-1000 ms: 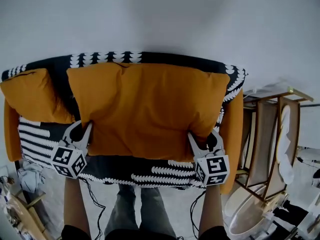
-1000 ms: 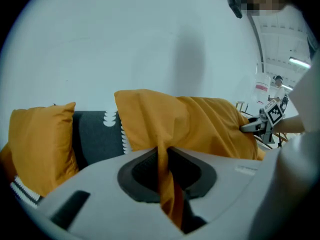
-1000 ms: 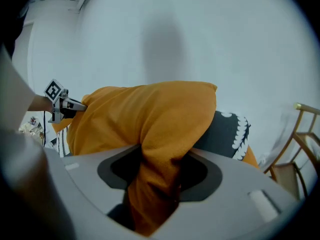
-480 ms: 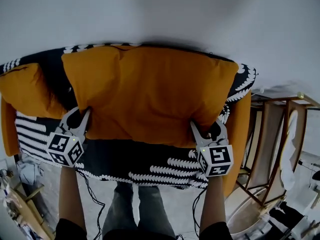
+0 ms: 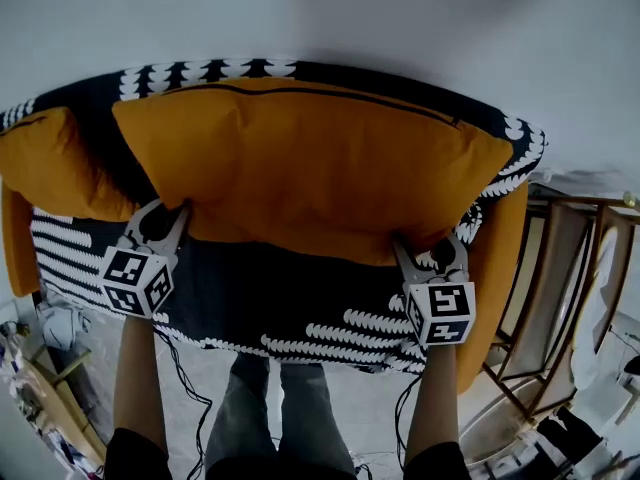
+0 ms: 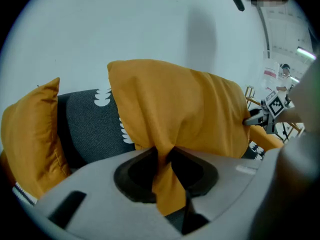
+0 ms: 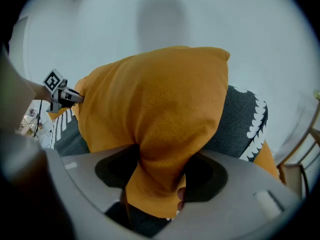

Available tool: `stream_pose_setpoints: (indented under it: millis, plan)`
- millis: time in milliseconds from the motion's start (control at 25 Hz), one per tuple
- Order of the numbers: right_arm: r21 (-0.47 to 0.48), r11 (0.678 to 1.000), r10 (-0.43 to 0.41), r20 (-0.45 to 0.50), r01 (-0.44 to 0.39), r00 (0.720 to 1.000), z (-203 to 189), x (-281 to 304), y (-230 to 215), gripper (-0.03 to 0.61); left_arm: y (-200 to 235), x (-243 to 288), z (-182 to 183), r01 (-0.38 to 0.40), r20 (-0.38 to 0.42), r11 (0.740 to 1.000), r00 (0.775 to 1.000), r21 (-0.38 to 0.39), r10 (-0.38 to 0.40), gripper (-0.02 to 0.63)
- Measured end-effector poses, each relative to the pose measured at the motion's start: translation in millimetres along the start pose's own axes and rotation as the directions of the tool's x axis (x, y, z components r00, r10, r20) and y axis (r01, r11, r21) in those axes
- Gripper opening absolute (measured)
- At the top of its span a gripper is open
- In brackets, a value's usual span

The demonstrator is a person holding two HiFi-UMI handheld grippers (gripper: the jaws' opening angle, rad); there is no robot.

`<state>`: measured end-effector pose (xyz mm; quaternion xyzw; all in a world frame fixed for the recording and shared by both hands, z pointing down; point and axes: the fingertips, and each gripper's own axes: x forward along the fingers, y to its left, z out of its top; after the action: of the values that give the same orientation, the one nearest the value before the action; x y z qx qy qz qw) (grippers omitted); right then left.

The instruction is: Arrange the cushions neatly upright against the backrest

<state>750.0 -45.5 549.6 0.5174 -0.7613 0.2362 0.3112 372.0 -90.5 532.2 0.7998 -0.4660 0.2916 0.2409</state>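
A large orange cushion leans back against the black-and-white patterned backrest of the sofa, its zip edge on top. My left gripper pinches the cushion's lower left corner and my right gripper its lower right corner. In the left gripper view, folded orange fabric runs down between the jaws; these jaws are opening. In the right gripper view, a thicker bunch of the cushion fills the gap; these jaws are opening too. A smaller orange cushion stands at the left end.
The dark patterned seat lies below the cushion. An orange armrest closes the sofa's right end. Wooden chair frames stand to the right. Cables and clutter lie on the floor at lower left. A white wall is behind.
The large cushion has tipped back toward the backrest, and its zip edge now shows on top. Both grippers moved with its lower corners, the right one slightly down and right.
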Motion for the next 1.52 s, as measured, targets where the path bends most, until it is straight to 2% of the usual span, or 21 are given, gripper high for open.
stream_pose_setpoints:
  millis: [200, 600, 840, 1160, 1520]
  plan:
    - [0.032, 0.999, -0.015, -0.024, 0.015, 1.000, -14.9, 7.0, -6.5, 0.319, 5.3, 8.9, -5.3, 0.019, -0.015, 1.000, 1.000, 0.005, -0.019, 0.129]
    - [0.007, 0.997, -0.073, -0.016, 0.073, 0.997, -21.5, -5.4, -13.2, 0.362, 11.1, 0.3, -13.9, 0.015, -0.006, 0.999, 1.000, -0.047, -0.015, 0.234]
    - [0.021, 0.995, -0.092, -0.009, 0.093, 0.996, -29.7, -27.0, -9.5, 0.357, 4.6, -13.4, -21.8, 0.009, -0.006, 0.999, 1.000, -0.051, -0.009, 0.242]
    - [0.088, 0.983, -0.164, 0.027, 0.161, 0.986, -33.7, -67.8, 7.9, 0.234, -17.5, -54.2, -14.4, 0.026, 0.065, 0.999, 0.998, -0.034, -0.024, 0.230]
    - [0.134, 0.974, -0.197, 0.099, 0.183, 0.975, -9.5, -118.1, 62.2, 0.132, -48.5, -114.9, 1.4, 0.057, 0.145, 0.998, 0.988, -0.015, -0.054, 0.122]
